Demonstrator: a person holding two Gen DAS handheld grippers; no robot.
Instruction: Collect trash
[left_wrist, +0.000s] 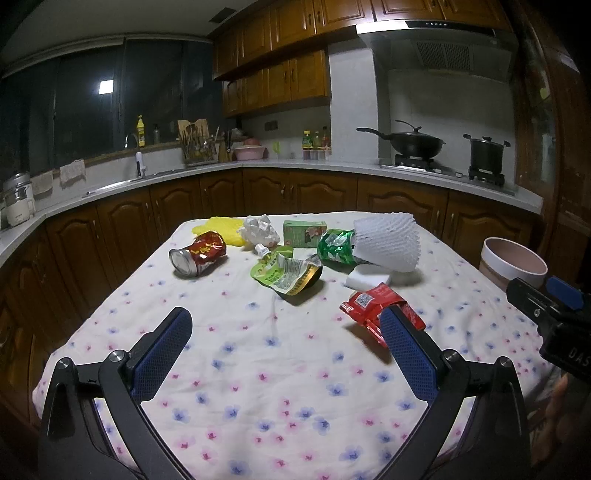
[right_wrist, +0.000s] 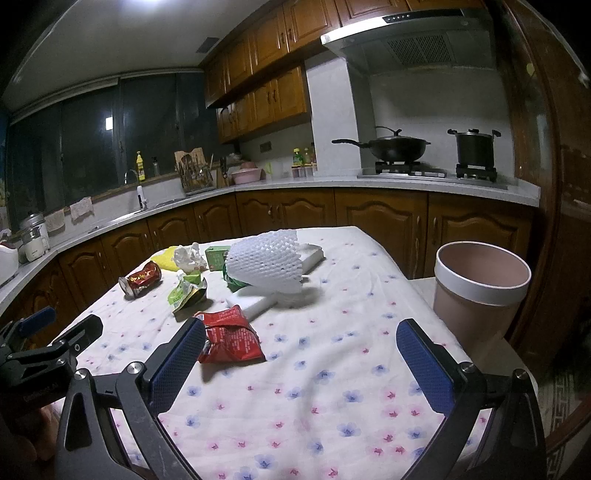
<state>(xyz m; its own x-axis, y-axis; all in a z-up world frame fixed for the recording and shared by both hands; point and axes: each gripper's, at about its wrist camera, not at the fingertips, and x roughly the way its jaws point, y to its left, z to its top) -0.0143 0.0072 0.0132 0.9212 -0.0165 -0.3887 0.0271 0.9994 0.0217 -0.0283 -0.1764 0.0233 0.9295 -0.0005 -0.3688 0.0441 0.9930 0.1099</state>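
Observation:
Trash lies scattered on the floral tablecloth (left_wrist: 280, 369): a crushed red can (left_wrist: 199, 253), a green spout pouch (left_wrist: 286, 271), a red snack wrapper (left_wrist: 373, 306), a white foam net (left_wrist: 388, 243) over a green bag (left_wrist: 336, 247), a green carton (left_wrist: 304, 232), crumpled white paper (left_wrist: 258, 229) and a yellow sheet (left_wrist: 221, 227). My left gripper (left_wrist: 286, 328) hangs open above the near cloth, holding nothing. My right gripper (right_wrist: 301, 345) is open too, its left finger just in front of the red wrapper (right_wrist: 231, 336). A pink bin (right_wrist: 480, 291) stands right of the table.
A white foam block (right_wrist: 255, 301) lies under the net (right_wrist: 266, 264). Brown cabinets and a grey counter wrap around behind the table, with a sink (left_wrist: 140, 162) at left and a wok (left_wrist: 413, 142) and pot (left_wrist: 485, 153) on the stove at right.

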